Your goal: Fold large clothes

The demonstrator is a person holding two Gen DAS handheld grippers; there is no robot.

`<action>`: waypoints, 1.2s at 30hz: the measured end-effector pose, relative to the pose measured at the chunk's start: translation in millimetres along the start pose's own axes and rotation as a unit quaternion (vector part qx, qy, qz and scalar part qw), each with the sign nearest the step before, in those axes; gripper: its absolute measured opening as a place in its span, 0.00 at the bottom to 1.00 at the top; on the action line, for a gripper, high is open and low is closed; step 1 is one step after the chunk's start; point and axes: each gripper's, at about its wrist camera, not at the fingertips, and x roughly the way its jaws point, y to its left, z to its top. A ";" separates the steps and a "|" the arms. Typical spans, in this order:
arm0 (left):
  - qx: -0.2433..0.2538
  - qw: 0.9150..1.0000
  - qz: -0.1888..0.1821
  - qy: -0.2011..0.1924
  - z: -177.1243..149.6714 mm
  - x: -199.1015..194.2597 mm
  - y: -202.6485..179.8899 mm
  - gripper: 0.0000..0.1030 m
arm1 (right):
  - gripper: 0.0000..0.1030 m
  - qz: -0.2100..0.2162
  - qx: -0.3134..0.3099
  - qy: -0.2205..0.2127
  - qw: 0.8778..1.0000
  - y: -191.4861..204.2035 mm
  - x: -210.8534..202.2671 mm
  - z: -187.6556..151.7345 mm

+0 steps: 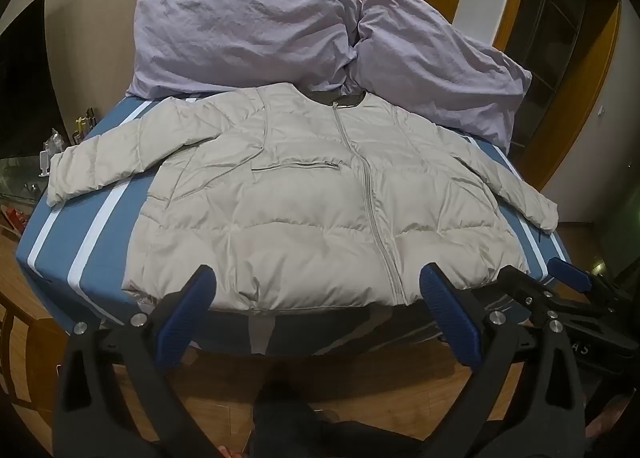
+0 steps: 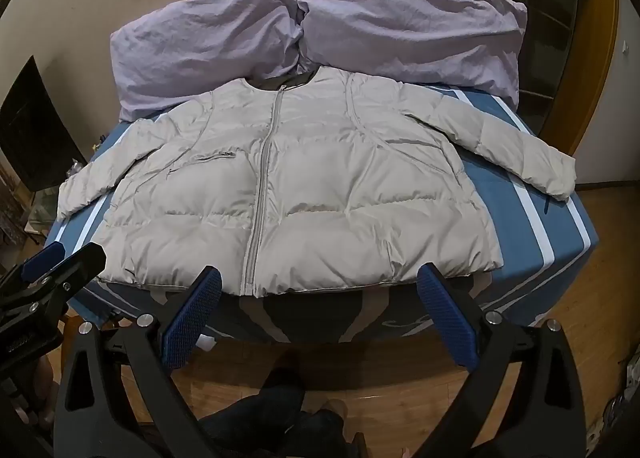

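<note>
A pale grey puffer jacket (image 1: 312, 194) (image 2: 296, 186) lies flat and zipped on the blue striped bed (image 1: 88, 234) (image 2: 540, 226), collar toward the pillows, both sleeves spread out to the sides. My left gripper (image 1: 316, 278) hovers open just short of the jacket's hem, nothing between its blue pads. My right gripper (image 2: 318, 278) is open too, above the bed's near edge at the hem, empty. The right gripper also shows in the left wrist view (image 1: 540, 278), and the left gripper in the right wrist view (image 2: 64, 254).
Two lilac pillows (image 1: 248, 38) (image 2: 408, 26) lean against the wall at the head of the bed. A wooden floor (image 1: 360, 374) runs below, with the person's dark trousered legs (image 2: 280, 410) at the bottom. A wooden door frame (image 2: 600, 58) stands at right, a dark screen (image 2: 36, 130) at left.
</note>
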 end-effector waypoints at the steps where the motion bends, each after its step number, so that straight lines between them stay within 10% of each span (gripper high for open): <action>1: 0.000 1.000 0.000 0.001 0.0 0.1 0.0 0.98 | 0.97 0.000 0.000 0.000 1.000 0.0 0.1 0.1; 36: 0.001 1.000 0.001 0.001 0.0 0.2 0.0 0.98 | 0.97 0.002 0.005 -0.005 1.000 -2.1 -1.7 0.1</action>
